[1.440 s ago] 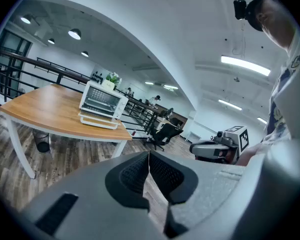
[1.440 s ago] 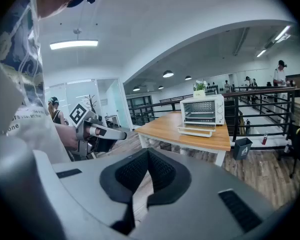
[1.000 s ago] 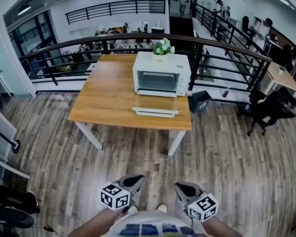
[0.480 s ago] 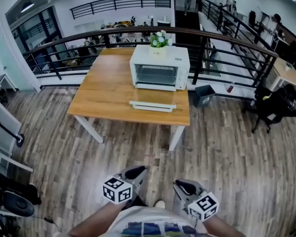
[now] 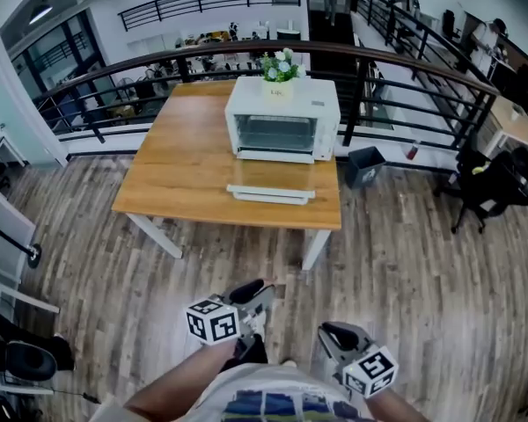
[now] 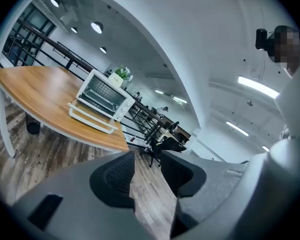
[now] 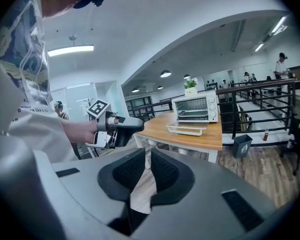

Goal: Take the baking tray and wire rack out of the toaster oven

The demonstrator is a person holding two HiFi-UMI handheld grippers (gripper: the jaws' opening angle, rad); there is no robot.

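Note:
The white toaster oven stands on the wooden table, its door folded down flat in front. A wire rack shows dimly inside; the baking tray I cannot make out. The oven also appears far off in the left gripper view and the right gripper view. Both grippers hang low by my body, well short of the table. My left gripper is opening, with nothing between its jaws. My right gripper is shut and empty.
A pot of flowers sits behind the oven. A dark railing runs behind the table. A grey bin stands at the table's right, and a black office chair further right. Wooden floor lies between me and the table.
The table and oven have come slightly closer in the head view. My left gripper has swung forward, ahead of the right one, and its jaws have parted.

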